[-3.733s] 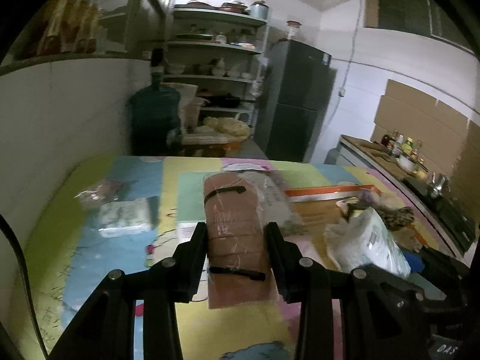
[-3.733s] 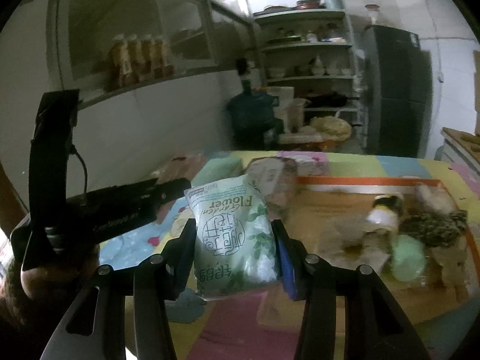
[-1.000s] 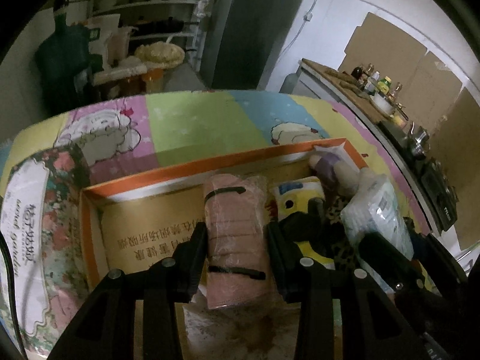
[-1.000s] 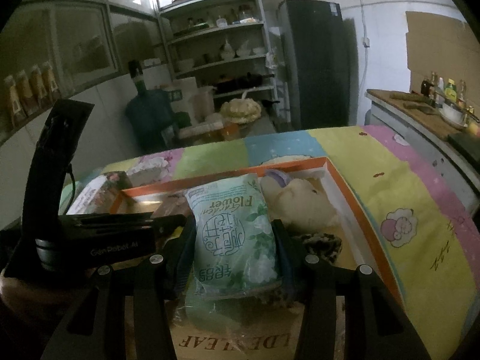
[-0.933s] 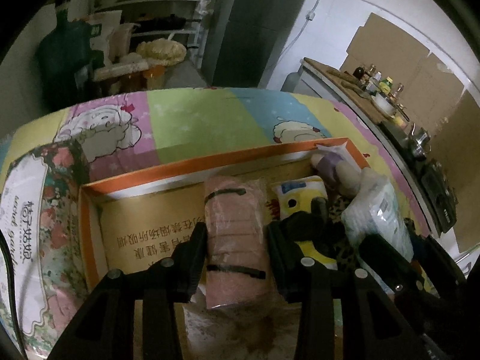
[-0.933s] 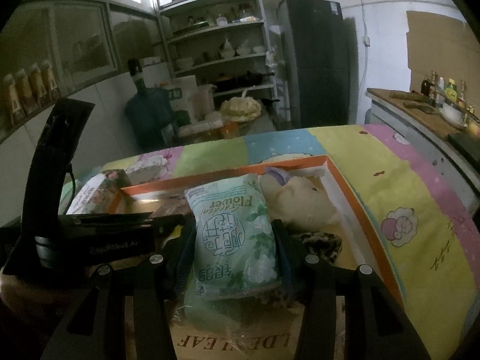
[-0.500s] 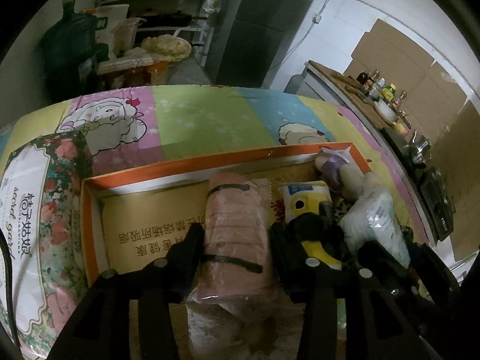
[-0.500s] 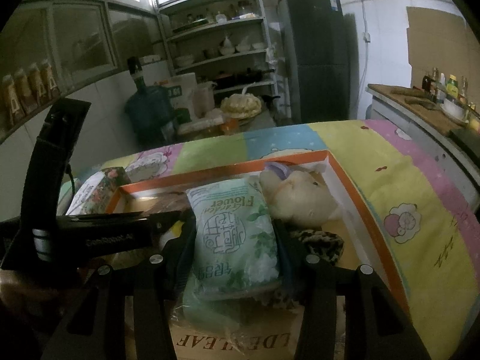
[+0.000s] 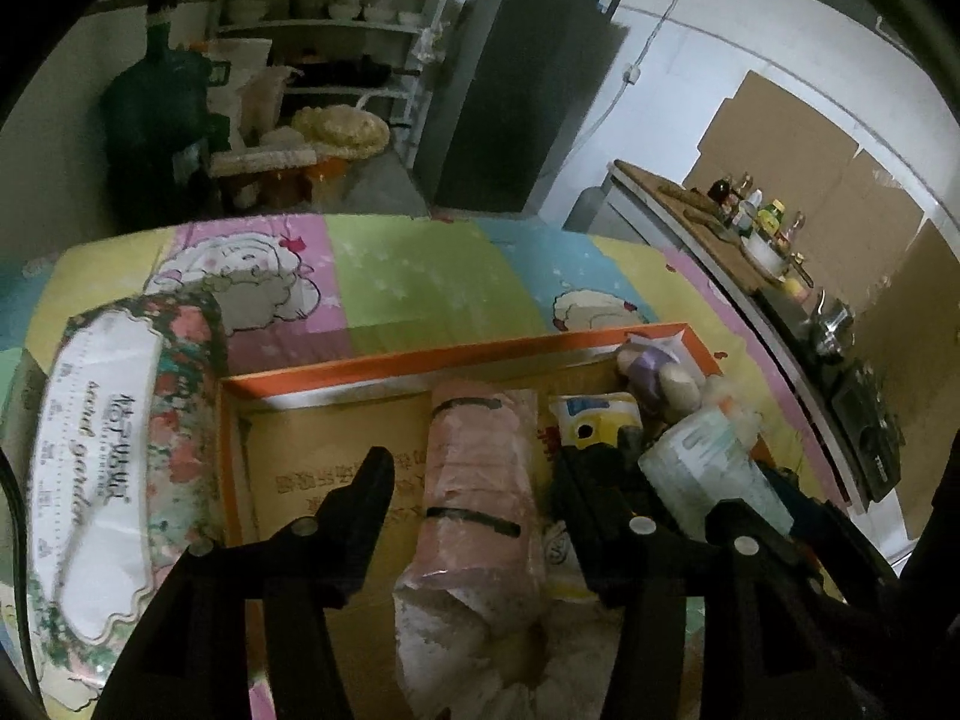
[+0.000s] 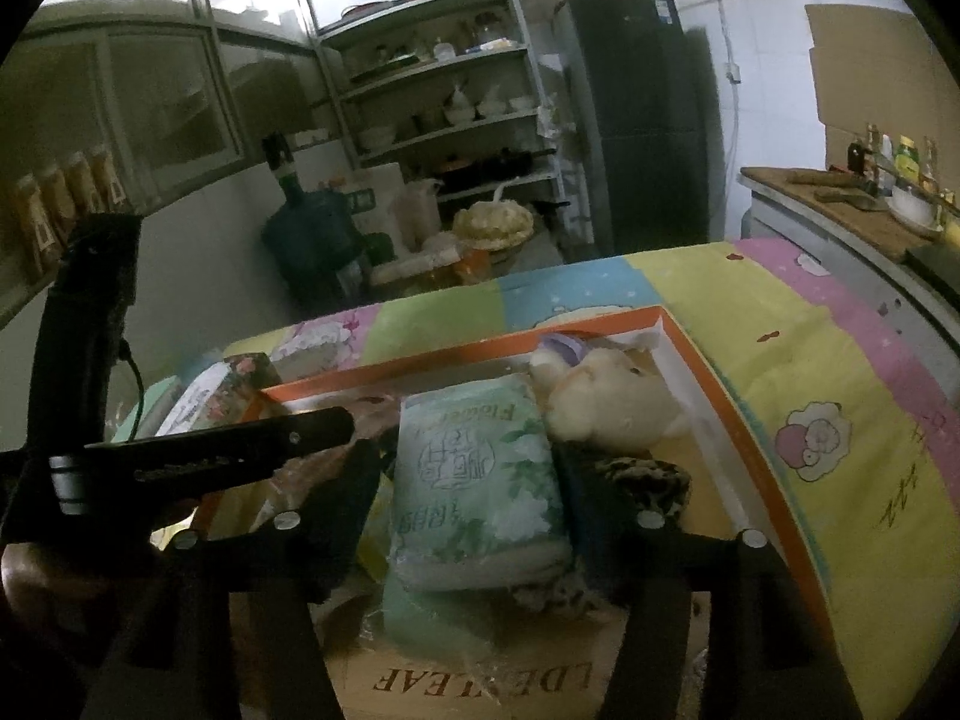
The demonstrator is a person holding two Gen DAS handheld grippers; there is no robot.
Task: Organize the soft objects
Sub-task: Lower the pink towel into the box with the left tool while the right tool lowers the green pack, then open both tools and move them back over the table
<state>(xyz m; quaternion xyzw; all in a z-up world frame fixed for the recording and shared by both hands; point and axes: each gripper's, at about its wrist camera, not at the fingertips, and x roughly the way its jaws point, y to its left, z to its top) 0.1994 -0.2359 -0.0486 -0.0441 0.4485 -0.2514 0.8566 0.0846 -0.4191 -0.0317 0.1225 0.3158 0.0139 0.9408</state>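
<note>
Left gripper (image 9: 474, 480): jaws spread, clear gaps on both sides of the pink wrapped roll (image 9: 477, 516), where half a second back they pinched it. Roll let go, lying lengthwise at centre frame on the floor of the orange-rimmed cardboard box (image 9: 384, 363). Right of it, a yellow-and-white pack (image 9: 591, 420), then a purple-capped plush toy (image 9: 660, 369) in the box's upper-right corner. At left of frame, outside the box wall, a floral tissue pack (image 9: 114, 456) on the patchwork cartoon mat (image 9: 414, 276).

Right gripper (image 10: 471, 480): jaws also parted wider than a moment ago, left one standing off the green flower-print tissue pack (image 10: 474, 480), right one close beside it, contact there not clear. Pack tipped back, resting at centre frame atop a pale green bundle (image 10: 432, 618), with a leopard-print cloth (image 10: 639, 477) and the cream plush toy (image 10: 606, 405) to its right, all inside the box (image 10: 714, 384). Left gripper's body (image 10: 198, 450) crossing the left of that frame.

Read together: both deliveries made, two more soft items boxed. Likely next: backing both grippers out and fetching the floral pack left outside. Small risk of the green pack sliding off its soft perch.
</note>
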